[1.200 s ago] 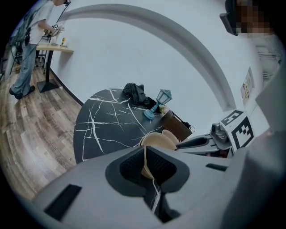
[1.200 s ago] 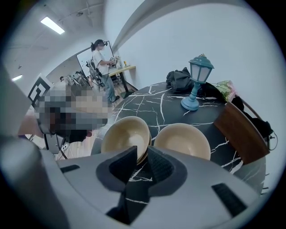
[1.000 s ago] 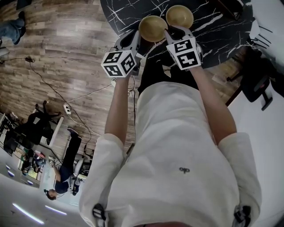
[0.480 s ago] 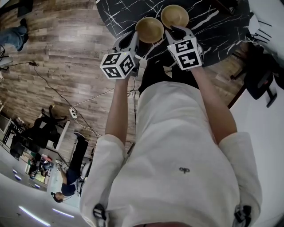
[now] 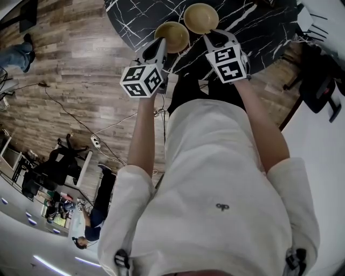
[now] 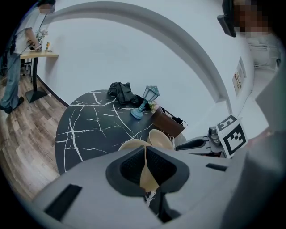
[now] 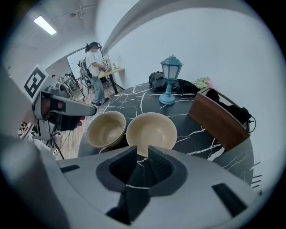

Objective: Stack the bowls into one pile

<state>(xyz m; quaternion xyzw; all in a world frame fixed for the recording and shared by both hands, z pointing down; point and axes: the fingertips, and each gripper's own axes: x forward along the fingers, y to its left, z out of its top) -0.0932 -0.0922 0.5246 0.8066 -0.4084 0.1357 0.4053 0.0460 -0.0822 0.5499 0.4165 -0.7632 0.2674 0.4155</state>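
**Carry the held bowl into its neighbour**

Wood-plank flooring surrounds a round black counter veined in white. At its far side sit a brown box, a dark bag and a blue lantern, all well apart from your work. Nearer you, two tan bowls stand just beside each other: the left bowl and the right bowl. Your left gripper has its fingers clamped on the left bowl's near rim. Your right gripper hangs just short of the right bowl, fingers apart, nothing between them.

The step in hand looks like nesting the left bowl inside the right. A one-sided rim pinch lets a bowl tip, so go slowly. Raise it until its base clears the other rim, centre it, level it, then lower it and release only once it is seated. Keep your right gripper clear, or steady the right bowl's rim with it.

No brand shows on either bowl. Only square black-and-white patterns mark the marker cubes, and a wall notice is too small to read.
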